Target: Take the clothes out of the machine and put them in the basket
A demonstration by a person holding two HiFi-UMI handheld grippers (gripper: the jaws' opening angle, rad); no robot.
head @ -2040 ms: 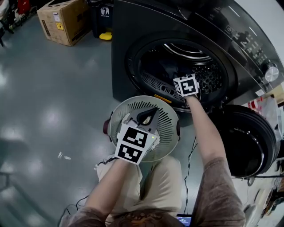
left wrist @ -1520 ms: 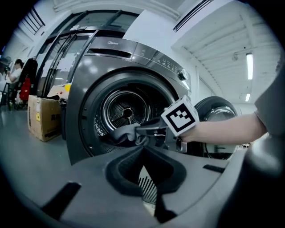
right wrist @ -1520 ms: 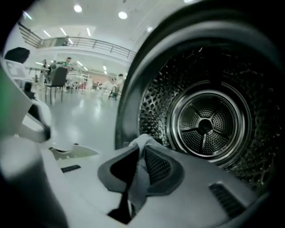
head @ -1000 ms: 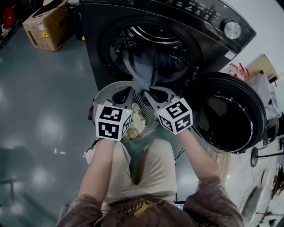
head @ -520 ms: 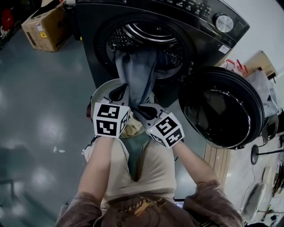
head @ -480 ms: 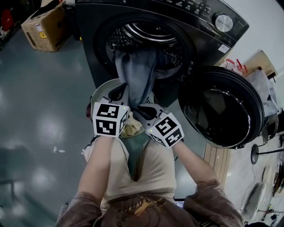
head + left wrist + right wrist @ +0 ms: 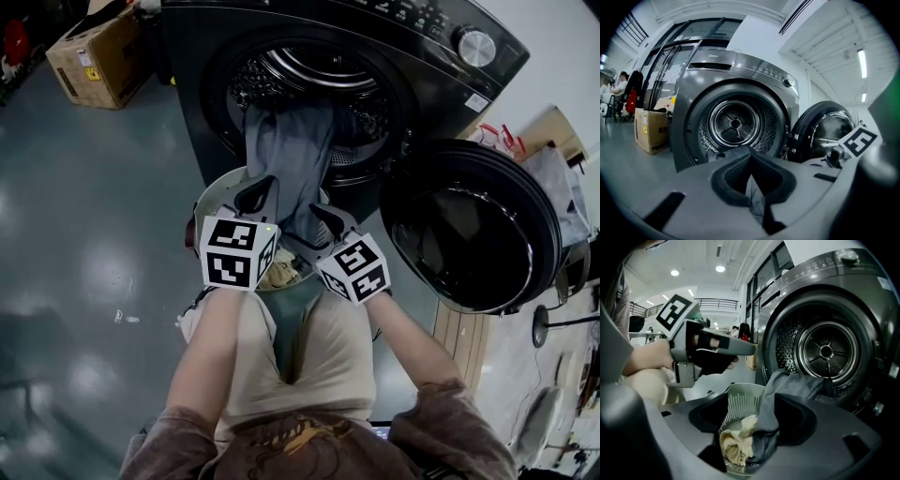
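Note:
A grey garment (image 7: 291, 155) hangs out of the washing machine drum (image 7: 309, 80) down into the pale round basket (image 7: 212, 199) in front of it. My right gripper (image 7: 325, 218) is over the basket's right side. Its jaws have just been opening and stand apart, and the grey garment (image 7: 787, 390) drapes between them untouched by the pads. A crumpled beige cloth (image 7: 736, 441) lies in the basket (image 7: 745, 397). My left gripper (image 7: 258, 195) hovers over the basket's left side with its jaws shut tip to tip (image 7: 750, 157) on nothing.
The machine's round door (image 7: 469, 234) stands swung open at the right. A cardboard box (image 7: 94, 52) sits on the grey floor at the far left. The person's knees are right behind the basket.
My right gripper came down toward the basket with the grey garment, then opened its jaws and let it go. The left gripper stayed where it was.

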